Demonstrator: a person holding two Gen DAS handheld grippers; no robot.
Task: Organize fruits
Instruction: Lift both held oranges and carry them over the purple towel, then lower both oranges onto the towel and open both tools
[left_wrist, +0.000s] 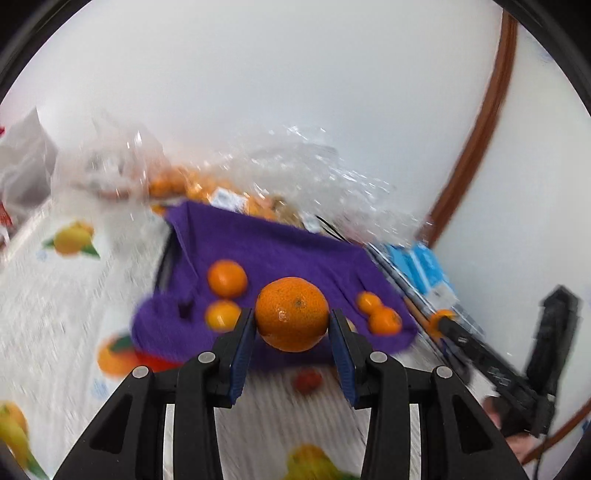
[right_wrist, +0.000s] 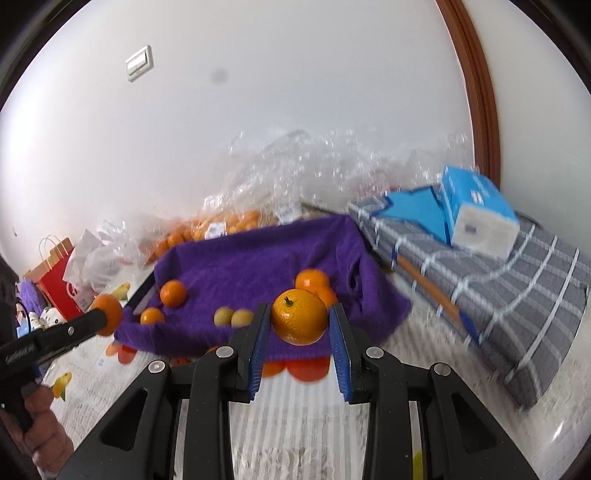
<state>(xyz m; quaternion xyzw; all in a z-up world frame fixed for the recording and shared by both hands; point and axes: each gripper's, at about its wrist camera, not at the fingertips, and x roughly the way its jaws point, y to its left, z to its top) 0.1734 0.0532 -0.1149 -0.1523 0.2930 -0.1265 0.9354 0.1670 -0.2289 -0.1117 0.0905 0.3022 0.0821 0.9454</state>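
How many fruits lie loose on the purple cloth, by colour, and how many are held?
Orange fruits on the purple cloth: 4
Yellow-green fruits there: 2
Held oranges: 2, in left hand-held gripper and right hand-held gripper
Total: 8

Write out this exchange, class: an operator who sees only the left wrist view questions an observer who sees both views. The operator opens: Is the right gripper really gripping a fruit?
Observer: Yes. The right gripper is shut on a stemmed orange, stem pointing up.
Operator: Is there any fruit on the cloth besides oranges?
Observer: Two pale yellow-green fruits lie side by side on the purple cloth.
Operator: What lies to the right of that cloth?
Observer: A grey checked cloth, with a blue tissue pack on top of it.
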